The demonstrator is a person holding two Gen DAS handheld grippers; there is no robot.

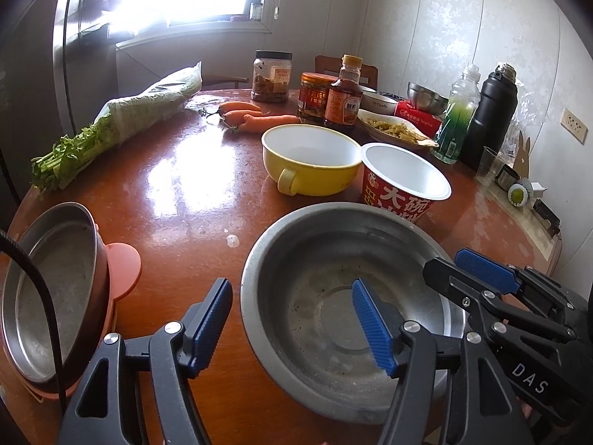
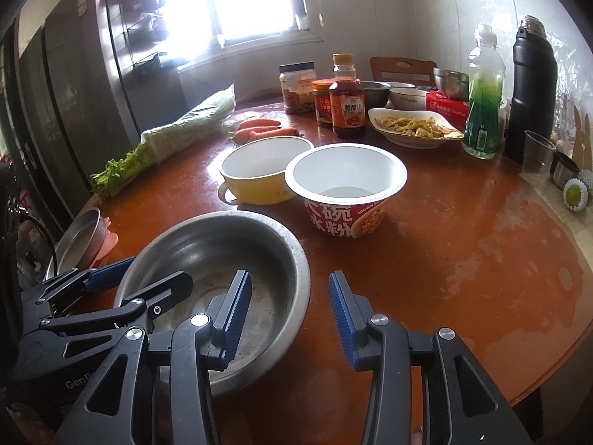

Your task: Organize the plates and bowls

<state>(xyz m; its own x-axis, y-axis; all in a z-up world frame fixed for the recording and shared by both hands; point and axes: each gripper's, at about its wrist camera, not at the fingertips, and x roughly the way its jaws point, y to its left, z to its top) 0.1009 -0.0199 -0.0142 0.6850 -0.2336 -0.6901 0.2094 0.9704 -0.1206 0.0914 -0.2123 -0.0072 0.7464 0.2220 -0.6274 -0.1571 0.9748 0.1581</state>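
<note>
The round reddish counter (image 2: 463,259) fills most of both views. Low in the centre of the left wrist view sits the big steel bowl (image 1: 307,259), empty and upright; in the right wrist view it lies at lower left.

My left jaws (image 1: 296,330) stand apart astride its near-left rim, one blue pad outside the wall and the other inside over the bowl's floor; neither pad presses on the metal. My right jaws (image 2: 289,319) are likewise apart, straddling the bowl's right rim with one pad inside and one out over the bare counter, gripping nothing.

Just beyond the steel bowl, mid-frame, the red paper noodle bowl (image 2: 344,193) stands empty, touching the yellow handled bowl (image 2: 259,174) to its left.

At the far left edge of the left wrist view a smaller steel dish (image 1: 52,296) rests on a pink plate (image 1: 124,263).

Further up the frame lie bagged greens (image 1: 122,118), carrots (image 1: 252,118), and a white plate of food (image 2: 415,128).

A sauce bottle (image 2: 346,96), jars, a green bottle (image 2: 483,100) and a black flask (image 2: 533,85) line the upper right.
</note>
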